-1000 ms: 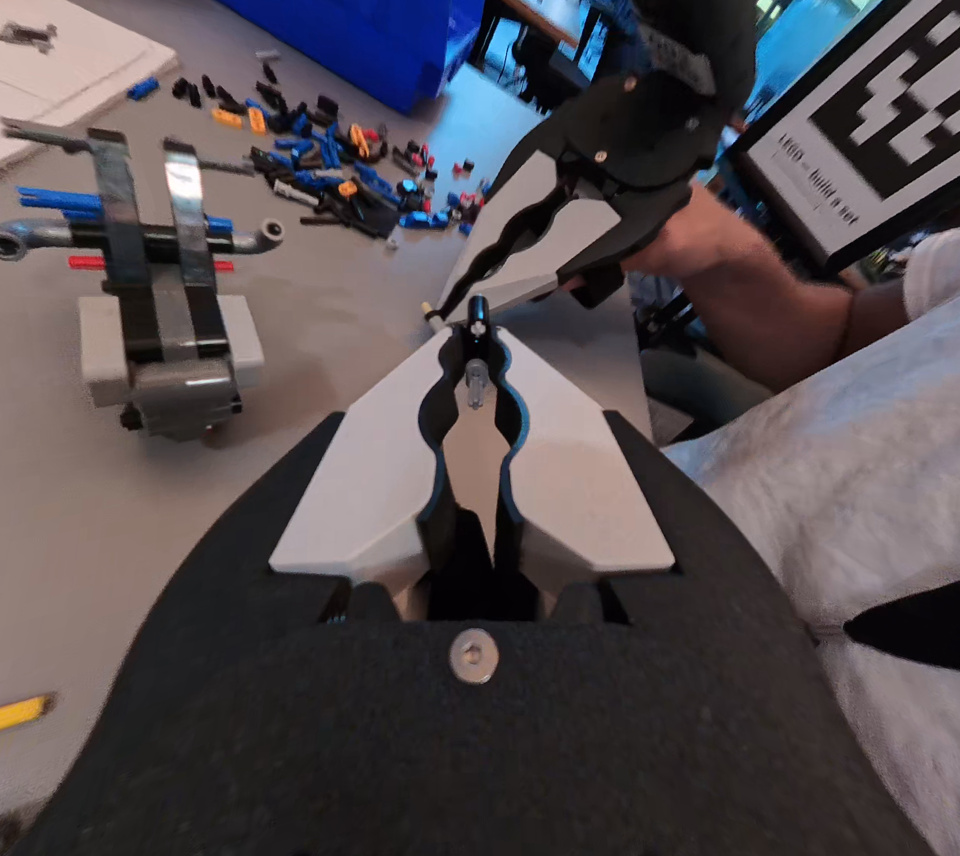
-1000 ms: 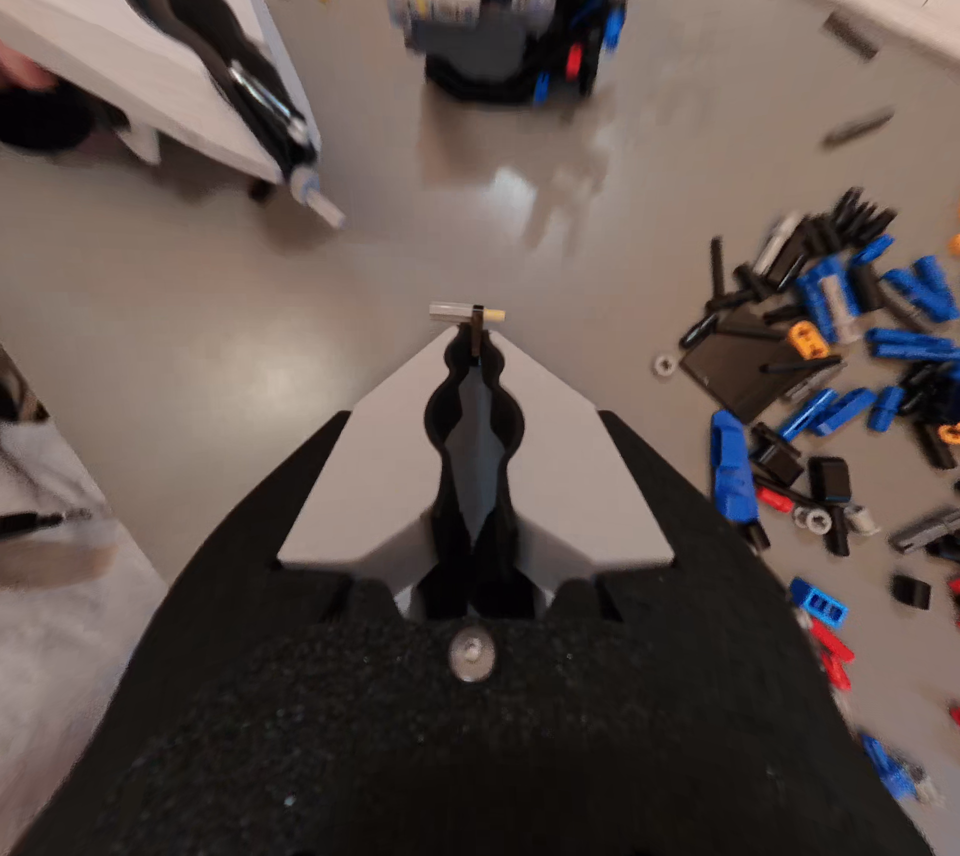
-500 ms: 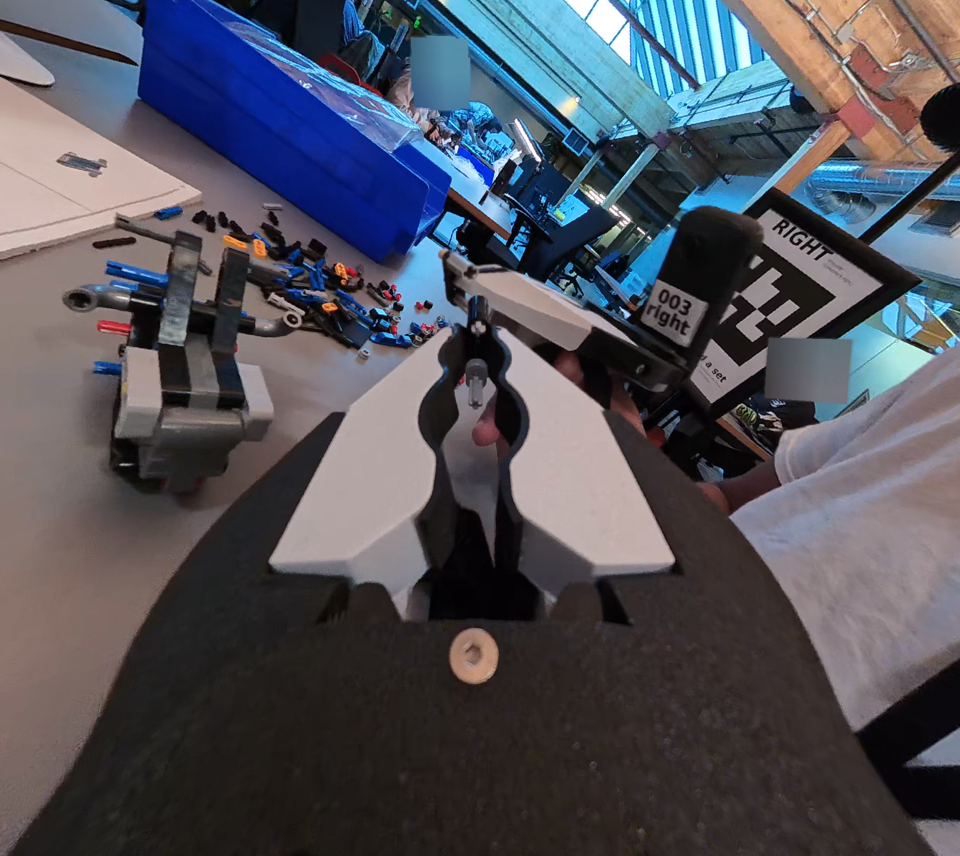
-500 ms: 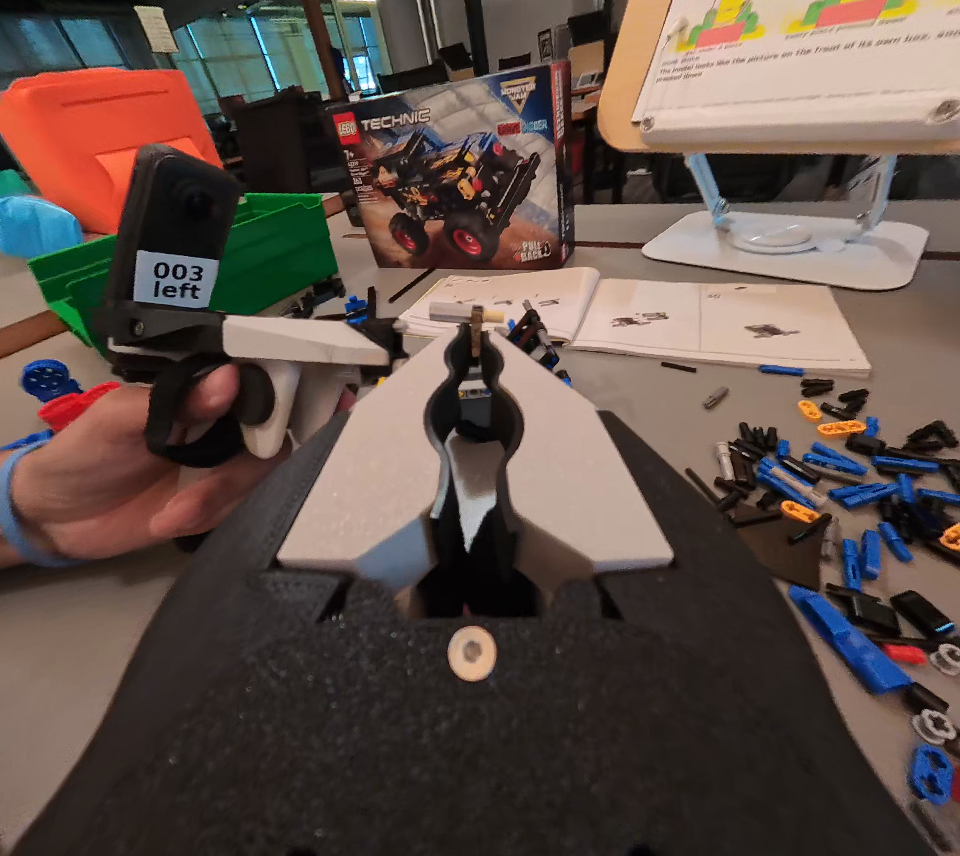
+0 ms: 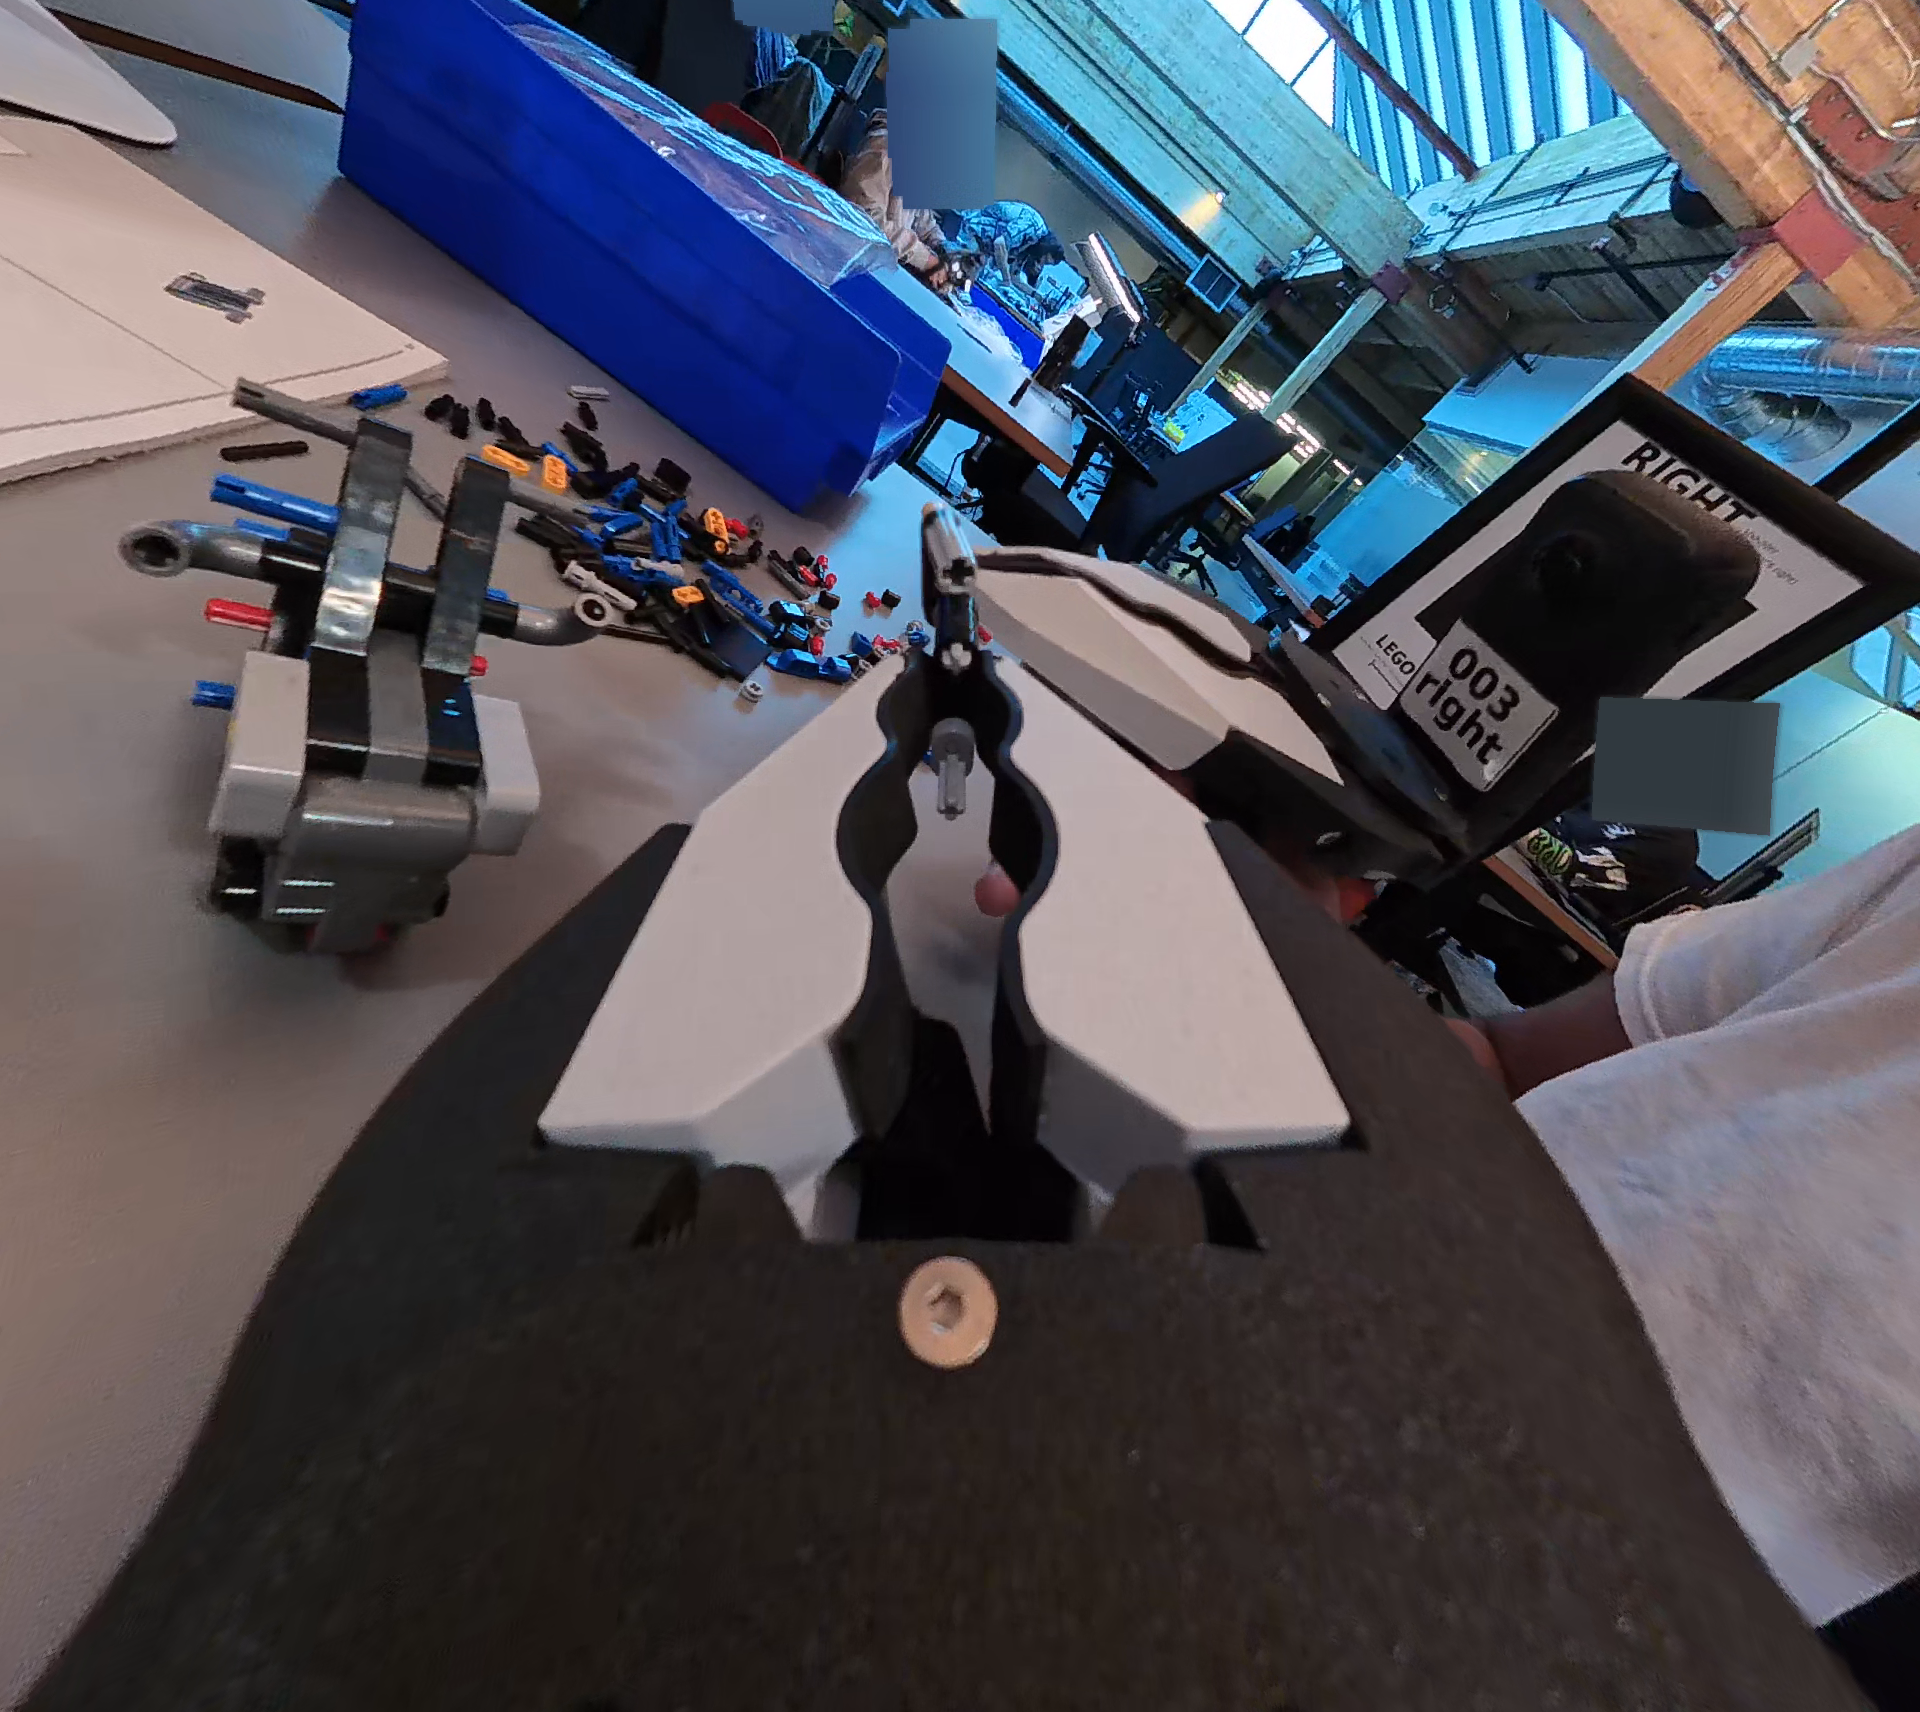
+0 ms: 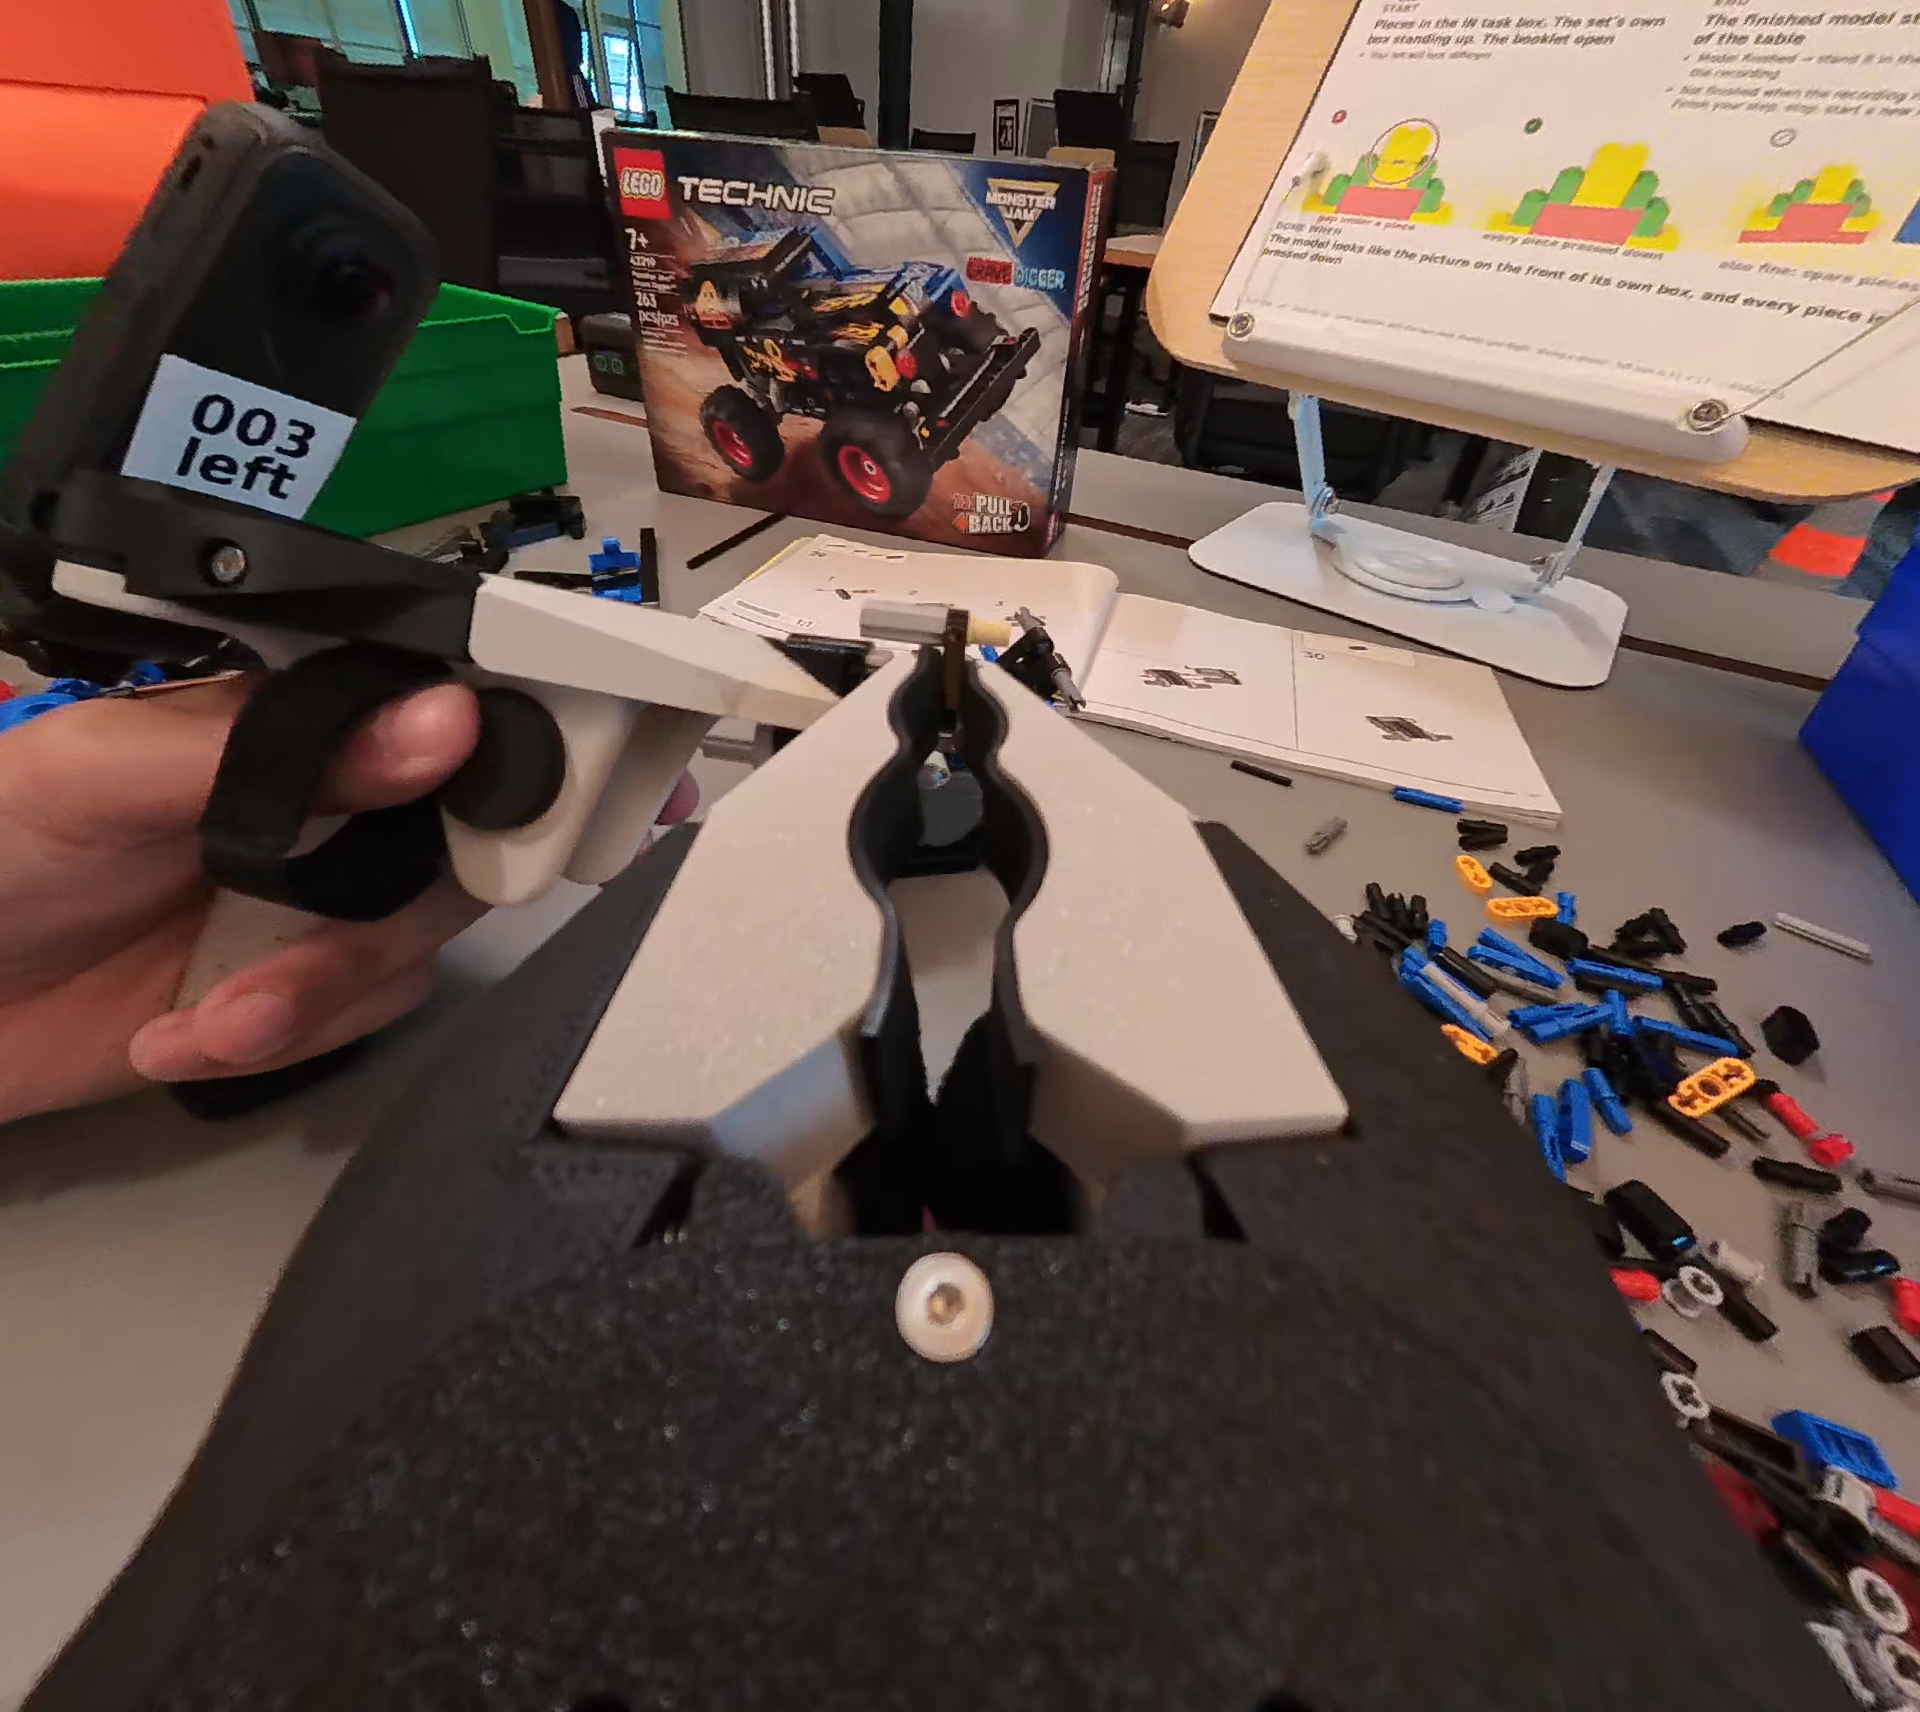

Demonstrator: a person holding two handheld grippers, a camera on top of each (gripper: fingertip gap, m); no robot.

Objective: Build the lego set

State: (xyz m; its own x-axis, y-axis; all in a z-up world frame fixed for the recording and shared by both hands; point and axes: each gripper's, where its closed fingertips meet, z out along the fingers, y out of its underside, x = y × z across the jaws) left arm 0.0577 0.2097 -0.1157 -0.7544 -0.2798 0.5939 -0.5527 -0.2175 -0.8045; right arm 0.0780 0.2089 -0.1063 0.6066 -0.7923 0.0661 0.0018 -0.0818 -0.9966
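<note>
My gripper fingers (image 5: 727,935) are pale grey with black inner pads. At ten o'clock sits a grey-and-black model (image 5: 364,727) with blue and red pins. Loose pieces (image 6: 1621,1039) at three o'clock are black, blue, orange, red. At eleven o'clock: a royal-blue bin (image 5: 623,249).

My own right gripper (image 6: 951,660) covered the tip of my left gripper (image 6: 821,675) in the right wrist view, so I could not tell where their small pieces met. My left hand (image 6: 156,883) ran off the left edge. The loose parts (image 6: 1621,1039) were cut by the right edge and blurred near the corner. The half-built model (image 5: 364,727) hid its far side from me.
</note>
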